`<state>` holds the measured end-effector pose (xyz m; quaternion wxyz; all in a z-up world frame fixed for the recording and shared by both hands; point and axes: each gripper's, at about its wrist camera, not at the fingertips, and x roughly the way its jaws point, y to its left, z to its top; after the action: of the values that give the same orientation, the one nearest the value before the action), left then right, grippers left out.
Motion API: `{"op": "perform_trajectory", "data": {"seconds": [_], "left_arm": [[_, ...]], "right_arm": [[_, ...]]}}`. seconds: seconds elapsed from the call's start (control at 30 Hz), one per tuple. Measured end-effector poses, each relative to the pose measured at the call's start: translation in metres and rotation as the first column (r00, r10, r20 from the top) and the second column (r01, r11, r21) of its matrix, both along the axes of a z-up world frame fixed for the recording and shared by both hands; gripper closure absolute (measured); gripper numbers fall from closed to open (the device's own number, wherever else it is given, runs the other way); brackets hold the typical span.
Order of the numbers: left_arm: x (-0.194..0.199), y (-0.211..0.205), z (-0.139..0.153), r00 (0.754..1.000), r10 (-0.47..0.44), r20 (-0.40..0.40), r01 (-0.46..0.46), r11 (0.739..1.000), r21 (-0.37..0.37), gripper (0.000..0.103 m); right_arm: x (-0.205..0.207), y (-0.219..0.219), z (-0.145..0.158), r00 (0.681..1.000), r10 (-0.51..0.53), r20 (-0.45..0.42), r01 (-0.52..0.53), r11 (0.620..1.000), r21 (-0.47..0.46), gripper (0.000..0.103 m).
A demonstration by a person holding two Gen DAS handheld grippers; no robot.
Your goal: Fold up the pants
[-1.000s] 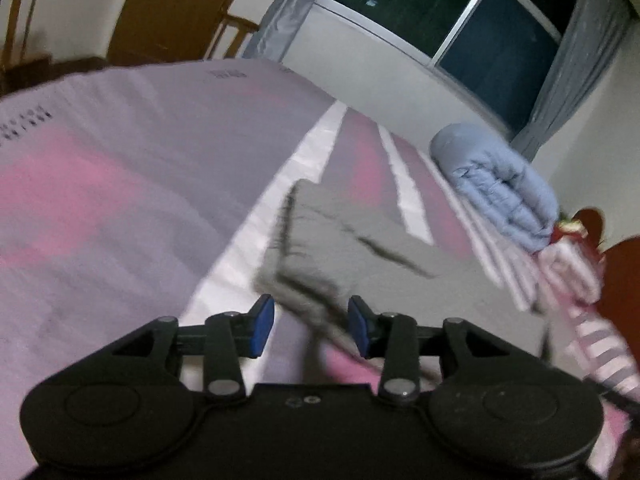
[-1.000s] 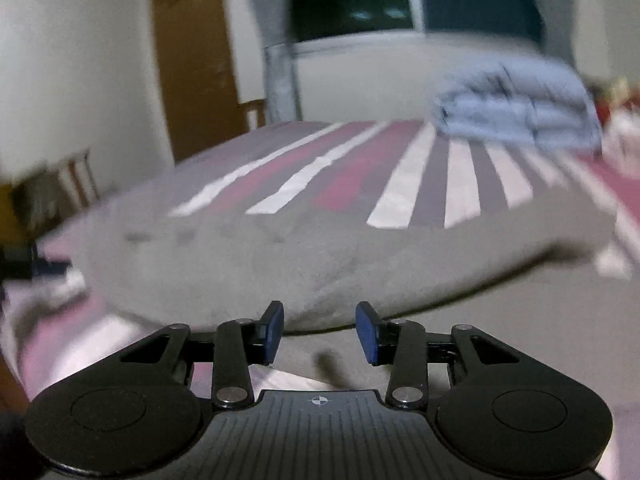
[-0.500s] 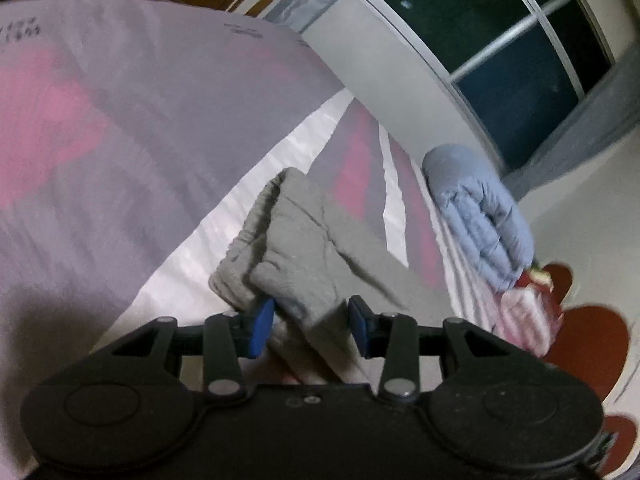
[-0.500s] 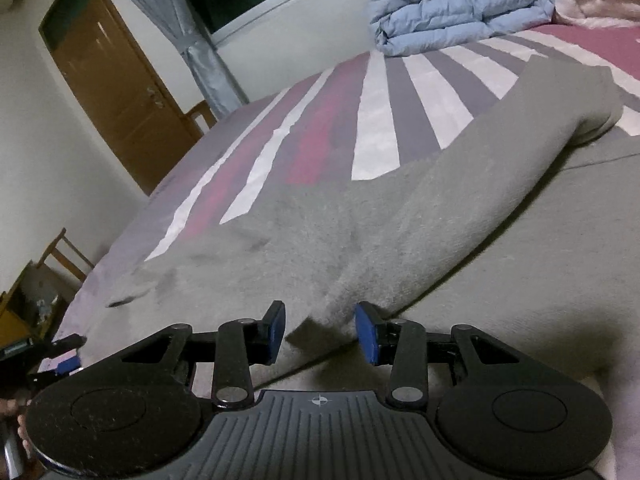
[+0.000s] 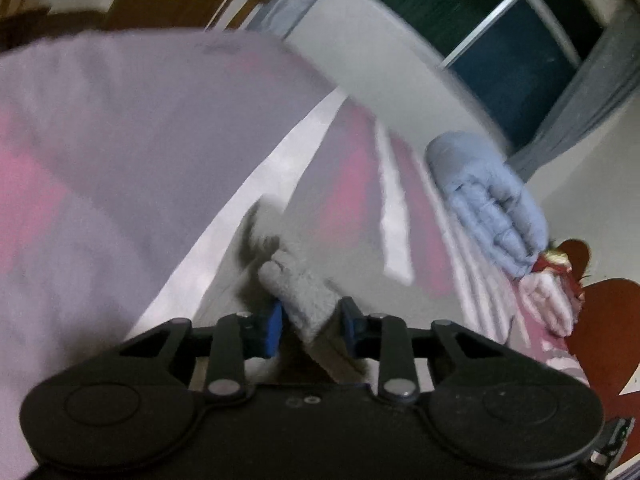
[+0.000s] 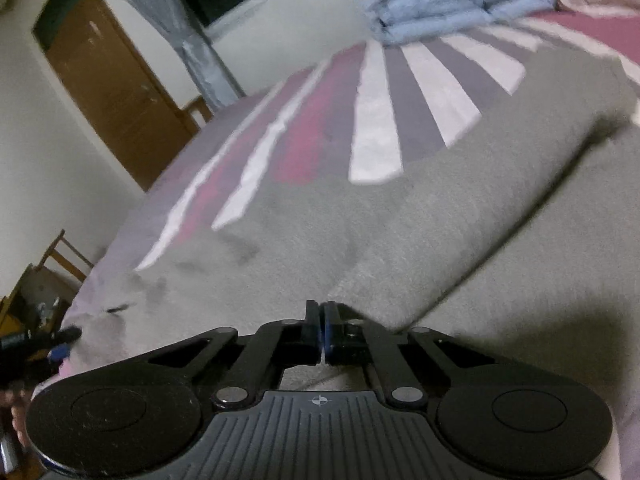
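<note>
Now both fingers pinched on gray pants, left and right.

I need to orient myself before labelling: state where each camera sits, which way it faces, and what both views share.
Left wrist: on the left gripper, facing along the bed toward the window; jaws closed on the grey pants.
Right wrist: on the right gripper, looking low across the pants toward the door; jaws pinched shut at a fold edge.
Shared: pants, striped bedspread, blue duvet.

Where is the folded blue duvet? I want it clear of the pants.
The blue duvet lies at the bed's far end under the window, upper right in both views, apart from the grey pants.
</note>
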<state>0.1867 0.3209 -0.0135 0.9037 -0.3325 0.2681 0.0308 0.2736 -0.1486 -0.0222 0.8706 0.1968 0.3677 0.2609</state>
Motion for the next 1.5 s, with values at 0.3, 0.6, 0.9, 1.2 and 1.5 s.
{"op": "perform_trajectory", "data": {"seconds": [0.3,0.6,0.9,1.2,1.5], "left_arm": [[-0.011,-0.002,0.002,1.000,0.019,0.004,-0.020,0.990,0.141,0.084],[-0.037,0.008,-0.040,0.998,0.013,-0.055,-0.009,0.998,0.063,0.085],[-0.031,0.007,-0.038,0.998,0.013,-0.069,-0.009,0.998,0.059,0.081],[-0.039,0.004,-0.025,0.996,0.077,-0.039,-0.072,0.992,0.104,0.080],[-0.014,-0.022,-0.017,0.977,0.136,-0.162,-0.080,0.946,0.315,0.069]], "right_arm": [[-0.025,-0.022,0.020,0.987,-0.028,0.160,0.018,0.998,0.067,0.102],[-0.044,-0.050,-0.032,0.995,-0.098,0.021,0.096,0.993,0.070,0.100],[-0.013,-0.023,0.012,0.995,-0.086,0.045,0.085,0.996,0.035,0.042],[0.040,0.048,0.013,0.993,0.112,0.039,-0.099,0.964,-0.247,0.085],[-0.005,0.036,-0.013,0.983,0.184,0.006,-0.160,0.870,-0.466,0.085]]}}
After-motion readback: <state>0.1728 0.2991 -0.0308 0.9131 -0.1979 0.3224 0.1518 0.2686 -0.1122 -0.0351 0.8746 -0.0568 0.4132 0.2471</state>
